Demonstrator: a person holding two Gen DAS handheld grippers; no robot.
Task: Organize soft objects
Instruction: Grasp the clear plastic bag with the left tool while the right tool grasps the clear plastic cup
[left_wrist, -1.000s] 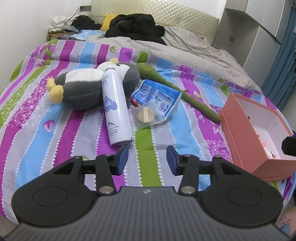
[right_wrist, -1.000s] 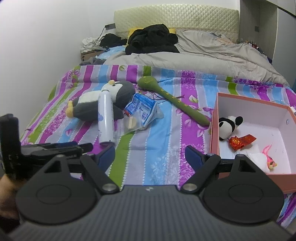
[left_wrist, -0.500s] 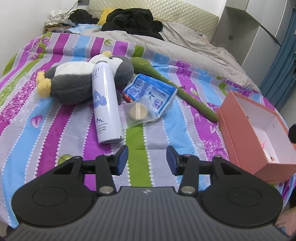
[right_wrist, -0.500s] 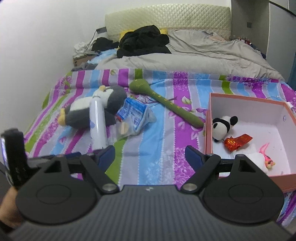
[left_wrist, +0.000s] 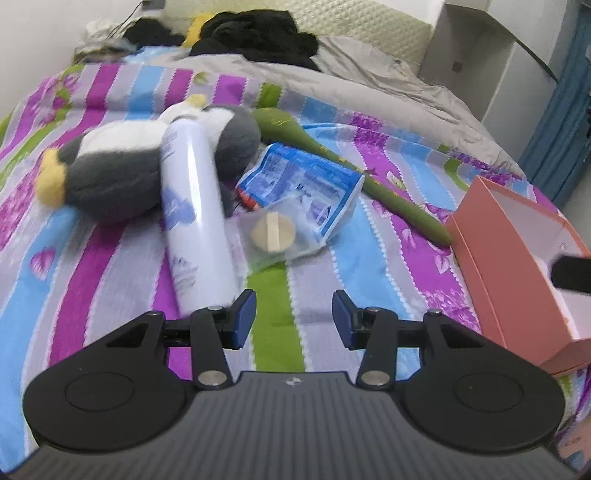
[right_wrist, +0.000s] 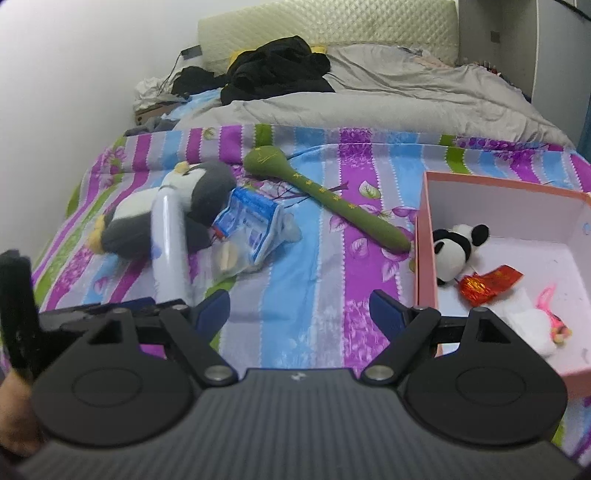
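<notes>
The striped bed (left_wrist: 110, 295) carries a pink box (right_wrist: 428, 258) holding a small panda (right_wrist: 452, 251). A plush penguin (left_wrist: 122, 173) lies beside the white spray can (left_wrist: 195, 221). Right gripper (right_wrist: 299, 306) fingers stand wide, left gripper (left_wrist: 293, 317) fingers narrower, both empty.

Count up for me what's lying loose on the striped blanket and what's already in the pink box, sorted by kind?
Plush toys: 3: penguin, panda, white toy
Spray cans: 1: white can
Plastic packets: 2: blue packet, clear bag
Green padded sticks: 1: stick
Red foil wrappers: 1: wrapper
Total: 8
</notes>
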